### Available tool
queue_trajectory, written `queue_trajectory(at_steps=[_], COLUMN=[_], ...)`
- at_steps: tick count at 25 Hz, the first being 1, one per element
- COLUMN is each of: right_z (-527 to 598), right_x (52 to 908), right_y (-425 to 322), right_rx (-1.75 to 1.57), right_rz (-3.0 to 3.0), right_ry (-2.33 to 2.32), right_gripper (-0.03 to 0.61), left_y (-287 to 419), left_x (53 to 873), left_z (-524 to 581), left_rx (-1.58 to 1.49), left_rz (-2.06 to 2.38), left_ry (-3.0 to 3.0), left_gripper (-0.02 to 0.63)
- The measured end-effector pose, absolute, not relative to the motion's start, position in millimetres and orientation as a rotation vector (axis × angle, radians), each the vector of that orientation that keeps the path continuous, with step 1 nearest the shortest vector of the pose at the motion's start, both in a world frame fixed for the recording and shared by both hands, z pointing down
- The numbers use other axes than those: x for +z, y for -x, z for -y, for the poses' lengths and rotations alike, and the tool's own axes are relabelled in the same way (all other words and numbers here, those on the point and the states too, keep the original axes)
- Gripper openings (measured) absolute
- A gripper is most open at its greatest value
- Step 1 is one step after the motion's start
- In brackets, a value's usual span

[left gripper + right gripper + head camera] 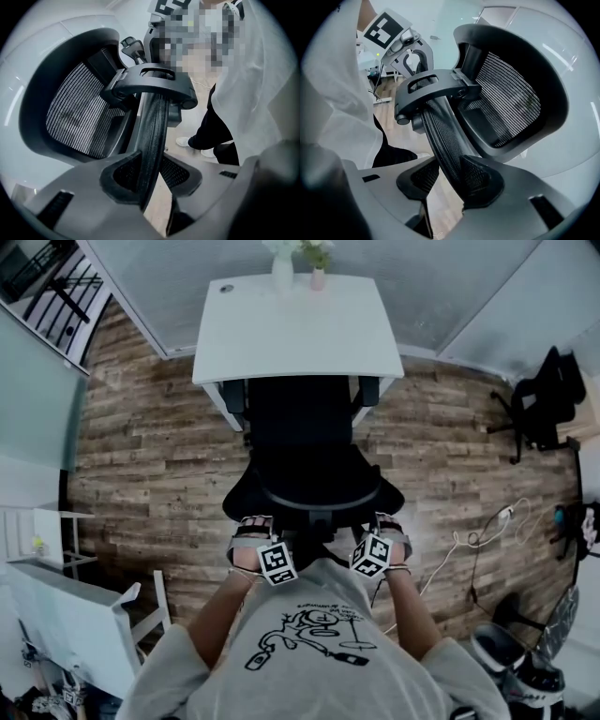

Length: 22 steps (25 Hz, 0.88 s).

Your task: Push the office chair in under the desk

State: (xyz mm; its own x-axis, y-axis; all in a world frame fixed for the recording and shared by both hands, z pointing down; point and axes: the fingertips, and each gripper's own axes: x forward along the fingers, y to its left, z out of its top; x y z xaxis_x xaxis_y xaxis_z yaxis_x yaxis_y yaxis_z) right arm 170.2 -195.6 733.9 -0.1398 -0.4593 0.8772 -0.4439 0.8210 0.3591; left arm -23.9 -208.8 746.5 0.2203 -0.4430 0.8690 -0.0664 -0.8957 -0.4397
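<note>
Risk: chair (302,451), just before the desk (300,334), may swivel and jam an armrest (368,390) against the desk if left gripper (150,173) and right gripper (450,180), both clamped on its backrest rim, push unevenly.

Your office chair (305,442) is black, its back a fine woven mesh. The worktop (281,334) is plain white; the floor (141,456) is brown wood plank. Your left tool (152,176) and right tool (450,183) are grey with black cross-hatched pads (119,176), their cubes (277,562) marked in black-and-white squares. Your shirt (281,690) is pale with a black drawing.
</note>
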Motion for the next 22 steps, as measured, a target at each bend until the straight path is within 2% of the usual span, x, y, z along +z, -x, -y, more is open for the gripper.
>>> queue_trajectory(at_steps=[22], right_z=[293.4], right_x=[728.9], right_y=[-175.9], right_rx=[-0.018], right_rz=[1.773], right_ry=[-0.668], right_gripper=[0.169], left_y=[18.8], left_x=[743.5], left_z=[300.5], left_rx=[-1.782], left_rz=[-0.462], left_ry=[2.201], left_gripper=[0.123])
